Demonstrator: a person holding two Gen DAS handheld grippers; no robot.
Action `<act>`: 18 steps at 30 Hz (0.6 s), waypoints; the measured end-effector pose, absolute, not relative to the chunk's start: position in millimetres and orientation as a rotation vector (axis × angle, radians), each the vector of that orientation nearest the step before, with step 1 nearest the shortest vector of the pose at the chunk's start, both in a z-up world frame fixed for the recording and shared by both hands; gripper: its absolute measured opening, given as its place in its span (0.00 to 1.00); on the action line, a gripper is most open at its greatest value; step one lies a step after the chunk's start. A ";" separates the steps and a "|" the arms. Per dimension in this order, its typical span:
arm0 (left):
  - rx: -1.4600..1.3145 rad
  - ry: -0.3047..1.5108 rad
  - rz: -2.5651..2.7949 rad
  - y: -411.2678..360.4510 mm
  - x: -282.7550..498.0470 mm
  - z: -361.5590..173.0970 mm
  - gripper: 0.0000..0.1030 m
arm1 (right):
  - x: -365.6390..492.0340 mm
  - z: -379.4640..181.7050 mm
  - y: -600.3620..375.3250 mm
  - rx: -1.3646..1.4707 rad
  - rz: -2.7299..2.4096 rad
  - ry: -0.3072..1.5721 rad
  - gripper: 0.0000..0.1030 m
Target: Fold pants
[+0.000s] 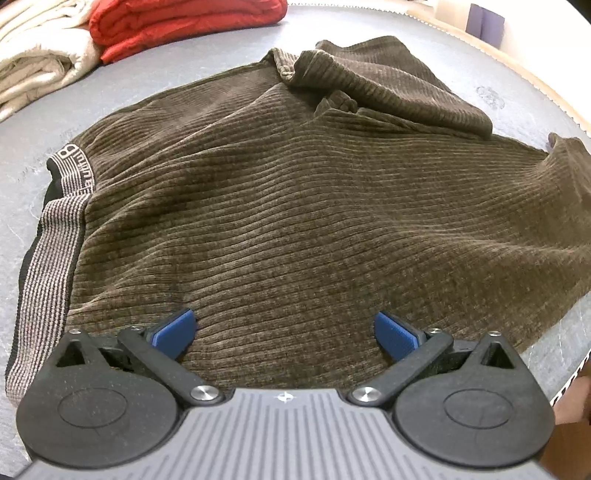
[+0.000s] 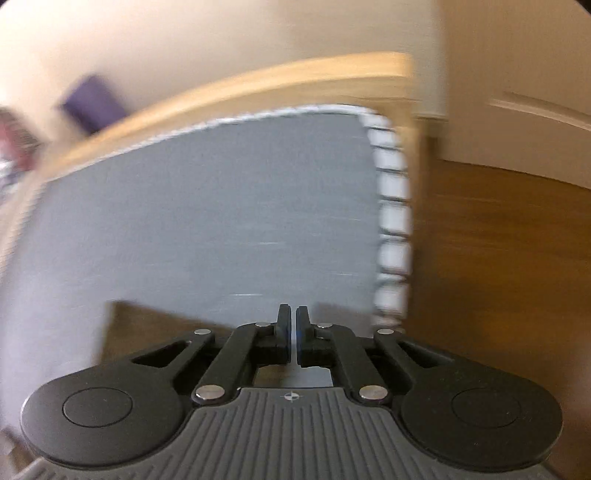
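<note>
The left gripper (image 1: 284,332) has its two blue-padded fingers (image 1: 176,332) spread wide, with nothing clamped between them; they hover over the near part of the brown ribbed pants (image 1: 295,206), and whether the pads touch the cloth cannot be told. The pants lie spread across the grey table (image 1: 207,62), filling the middle of the left wrist view. Their striped waistband (image 1: 48,251) runs along the edge at nine o'clock, with some lettering on it too small to read. Toward one o'clock a part of the fabric is folded back over itself into a rumpled flap (image 1: 388,81), and at three o'clock the cloth lifts into a raised fold near the table edge. Beyond the pants, at eleven o'clock, sits a folded red garment (image 1: 177,26), and just beside it, at ten o'clock, a pile of cream cloth (image 1: 37,62). The right gripper (image 2: 293,325) has its fingers (image 2: 283,332) drawn almost together, only a thin slit between them, and nothing shows in that slit. The right wrist view is smeared with blur. Ahead of the fingers lies a bare stretch of the grey table, whose far corner stands at one o'clock, with a pale ruled border (image 2: 393,221) down its three o'clock side. A brown patch (image 2: 155,325), perhaps the pants, shows at eight o'clock beside the gripper's linkage. Past the table, wooden floor (image 2: 498,258) fills three o'clock, and a purple object (image 2: 92,103) rests by the wall at ten o'clock.
</note>
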State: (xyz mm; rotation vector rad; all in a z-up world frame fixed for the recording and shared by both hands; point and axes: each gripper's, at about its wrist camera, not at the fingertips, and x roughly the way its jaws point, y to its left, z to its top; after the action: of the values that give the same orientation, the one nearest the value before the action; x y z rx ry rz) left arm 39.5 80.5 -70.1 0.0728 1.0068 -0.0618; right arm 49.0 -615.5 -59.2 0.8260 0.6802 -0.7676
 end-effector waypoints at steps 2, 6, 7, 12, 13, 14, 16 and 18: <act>0.074 0.999 -0.064 80.4 38.5 -70.2 1.00 | 67.9 -57.4 -603.9 0.788 -0.631 0.671 0.03; 0.068 0.985 -0.066 81.1 37.1 -70.8 1.00 | 105.7 -56.9 -595.3 0.731 -0.483 0.674 0.21; 0.067 0.981 -0.065 81.2 36.4 -70.8 1.00 | 114.9 -57.1 -595.9 0.715 -0.460 0.674 0.24; 0.056 0.957 -0.042 78.3 32.4 -71.0 1.00 | 158.0 -67.5 -591.7 0.680 -0.396 0.698 0.39; 0.054 0.953 -0.037 77.5 31.4 -70.9 1.00 | 165.4 -69.5 -589.9 0.678 -0.391 0.702 0.40; 0.051 0.949 -0.031 76.8 31.2 -71.0 1.00 | 173.2 -73.3 -590.9 0.669 -0.388 0.704 0.42; 0.046 0.942 -0.021 75.5 30.6 -71.1 1.00 | 186.7 -79.0 -591.6 0.643 -0.391 0.706 0.45; 0.042 0.937 -0.013 74.8 30.9 -70.9 1.00 | 196.7 -85.2 -595.9 0.618 -0.394 0.711 0.46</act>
State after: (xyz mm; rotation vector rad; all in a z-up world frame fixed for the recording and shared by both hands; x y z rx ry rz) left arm 30.9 74.8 -70.9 0.0424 0.9371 -0.0132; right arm 196.7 -595.9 -85.2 0.6184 0.7112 -0.3944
